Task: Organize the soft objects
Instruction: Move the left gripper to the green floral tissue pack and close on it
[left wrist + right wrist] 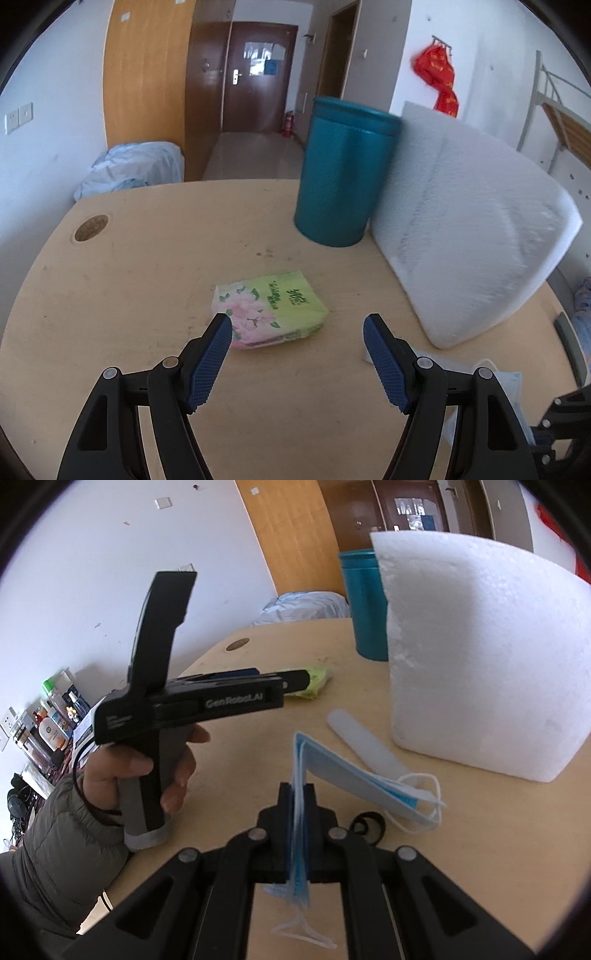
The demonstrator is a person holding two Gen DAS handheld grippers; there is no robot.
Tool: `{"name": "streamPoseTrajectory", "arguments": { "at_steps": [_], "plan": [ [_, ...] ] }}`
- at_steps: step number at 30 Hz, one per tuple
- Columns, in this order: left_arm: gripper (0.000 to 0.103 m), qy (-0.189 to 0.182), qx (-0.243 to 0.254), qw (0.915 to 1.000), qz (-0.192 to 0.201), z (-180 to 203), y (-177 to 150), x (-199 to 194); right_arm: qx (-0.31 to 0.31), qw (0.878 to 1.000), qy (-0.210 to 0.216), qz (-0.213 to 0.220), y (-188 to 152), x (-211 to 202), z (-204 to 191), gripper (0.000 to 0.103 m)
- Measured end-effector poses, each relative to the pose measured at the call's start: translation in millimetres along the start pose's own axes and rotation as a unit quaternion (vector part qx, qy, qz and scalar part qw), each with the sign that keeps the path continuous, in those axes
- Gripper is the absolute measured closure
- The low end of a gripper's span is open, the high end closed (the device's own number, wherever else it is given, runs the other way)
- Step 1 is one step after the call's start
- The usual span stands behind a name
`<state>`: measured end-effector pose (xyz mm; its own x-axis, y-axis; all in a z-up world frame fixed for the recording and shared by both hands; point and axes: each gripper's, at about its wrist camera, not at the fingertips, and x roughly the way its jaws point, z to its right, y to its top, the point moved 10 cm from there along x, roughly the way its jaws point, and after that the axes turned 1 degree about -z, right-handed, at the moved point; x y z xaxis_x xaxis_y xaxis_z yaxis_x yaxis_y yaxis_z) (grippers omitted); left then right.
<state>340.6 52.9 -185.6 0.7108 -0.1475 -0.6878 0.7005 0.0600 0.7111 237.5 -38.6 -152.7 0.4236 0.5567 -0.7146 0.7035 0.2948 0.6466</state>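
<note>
A green and pink tissue pack lies on the wooden table just ahead of my left gripper, which is open and empty, its left fingertip over the pack's near corner. My right gripper is shut on a stack of blue face masks, folded over and held above the table, ear loops hanging. In the right wrist view the left gripper's body is held by a hand, with the tissue pack past it.
A teal cylindrical container stands at the table's back, beside a large white foam block that leans against it. A flat white strip and a black ring lie on the table. A round cable hole is at far left.
</note>
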Motion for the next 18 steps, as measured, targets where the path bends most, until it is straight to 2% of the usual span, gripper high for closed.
{"name": "streamPoseTrajectory", "arguments": {
  "at_steps": [4,11,18],
  "plan": [
    [0.029,-0.004,-0.022,0.9997,-0.008,-8.6,2.1,9.1,0.003,1.000,0.002,0.003,-1.6,-3.5,1.7,0.096],
    [0.029,0.000,-0.021,0.9991,-0.036,-8.9,-2.6,28.0,0.004,1.000,0.008,0.019,1.4,-16.0,2.7,0.096],
    [0.029,0.007,-0.028,0.9987,-0.043,-12.4,-2.8,33.5,0.009,1.000,0.008,0.023,-1.9,-22.9,6.5,0.096]
  ]
}}
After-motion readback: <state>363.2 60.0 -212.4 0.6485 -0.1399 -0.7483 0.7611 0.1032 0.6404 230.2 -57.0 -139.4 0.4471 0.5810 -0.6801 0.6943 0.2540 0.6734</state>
